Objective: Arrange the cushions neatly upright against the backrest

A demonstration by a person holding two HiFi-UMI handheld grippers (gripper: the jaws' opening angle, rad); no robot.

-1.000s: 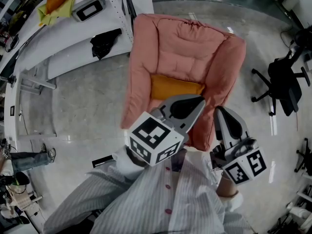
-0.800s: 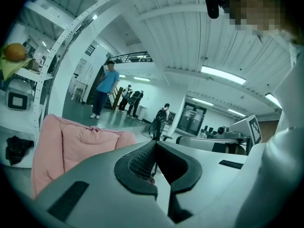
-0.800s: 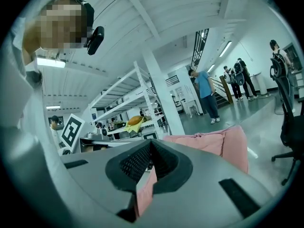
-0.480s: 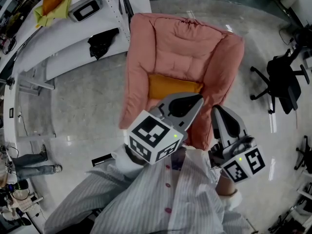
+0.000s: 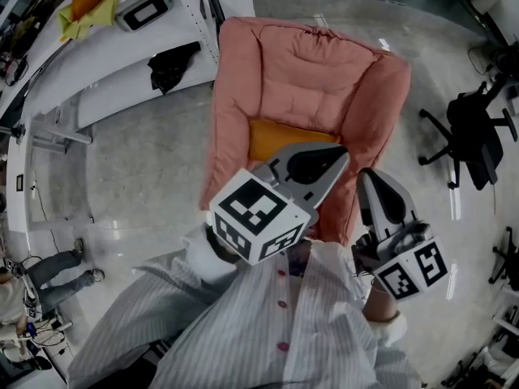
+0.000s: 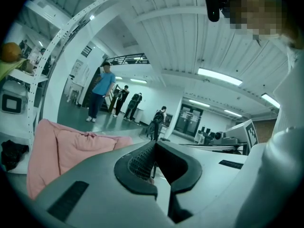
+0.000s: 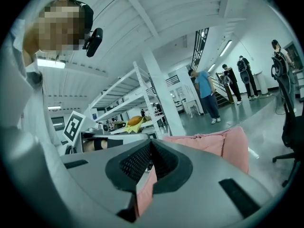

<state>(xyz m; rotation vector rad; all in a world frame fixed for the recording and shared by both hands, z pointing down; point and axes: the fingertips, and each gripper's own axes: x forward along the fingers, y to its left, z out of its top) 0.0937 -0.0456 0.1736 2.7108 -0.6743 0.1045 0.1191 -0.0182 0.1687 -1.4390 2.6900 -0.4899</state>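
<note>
Head view: left claw [image 5: 331, 162] and right claw [image 5: 375, 186] both pressed together, nothing pinched, held in front of the armchair [image 5: 312, 63], probably staged for a reach. Orange cushion [image 5: 280, 138] sits on its seat just beyond the left claw, partly hidden; uprightness unclear.

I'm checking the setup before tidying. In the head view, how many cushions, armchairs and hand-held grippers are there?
orange cushion: 1
pink armchair: 1
hand-held gripper: 2, the left hand-held gripper and the right hand-held gripper
Total: 4
</note>
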